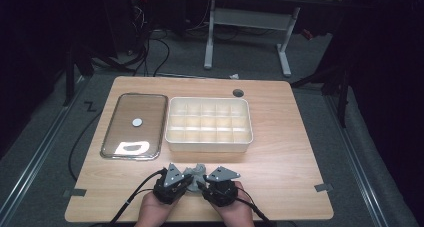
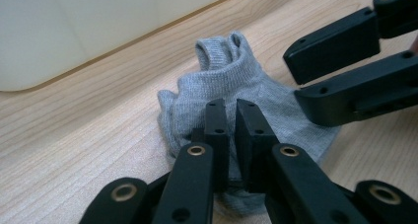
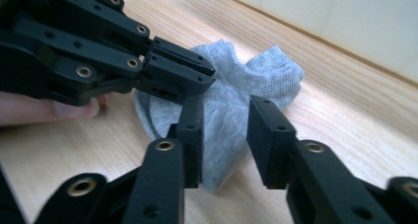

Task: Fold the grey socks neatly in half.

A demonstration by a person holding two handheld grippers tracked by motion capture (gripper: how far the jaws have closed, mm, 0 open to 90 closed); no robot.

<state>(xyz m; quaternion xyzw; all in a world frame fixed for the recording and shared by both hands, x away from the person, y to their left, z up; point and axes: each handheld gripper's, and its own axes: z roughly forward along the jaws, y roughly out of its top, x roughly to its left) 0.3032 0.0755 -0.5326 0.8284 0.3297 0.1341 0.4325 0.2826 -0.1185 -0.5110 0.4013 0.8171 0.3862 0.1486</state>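
Note:
A small grey sock point(image 1: 196, 170) lies crumpled on the wooden table near its front edge, between both grippers. In the left gripper view the sock point(image 2: 231, 81) has its cuff standing up, and my left gripper point(image 2: 230, 118) is shut, pinching its fabric. In the right gripper view my right gripper point(image 3: 224, 120) stands open, its jaws on either side of the sock point(image 3: 246, 76) without pressing it. From above, the left gripper point(image 1: 189, 179) and right gripper point(image 1: 201, 183) meet tip to tip at the sock. A hand holds each one.
A white box point(image 1: 208, 145) with several compartments stands just beyond the sock. Left of it lies a shiny metal tray point(image 1: 107, 148) with a small round disc point(image 1: 136, 121) on it. A cable hole point(image 1: 238, 92) sits at the table's far side.

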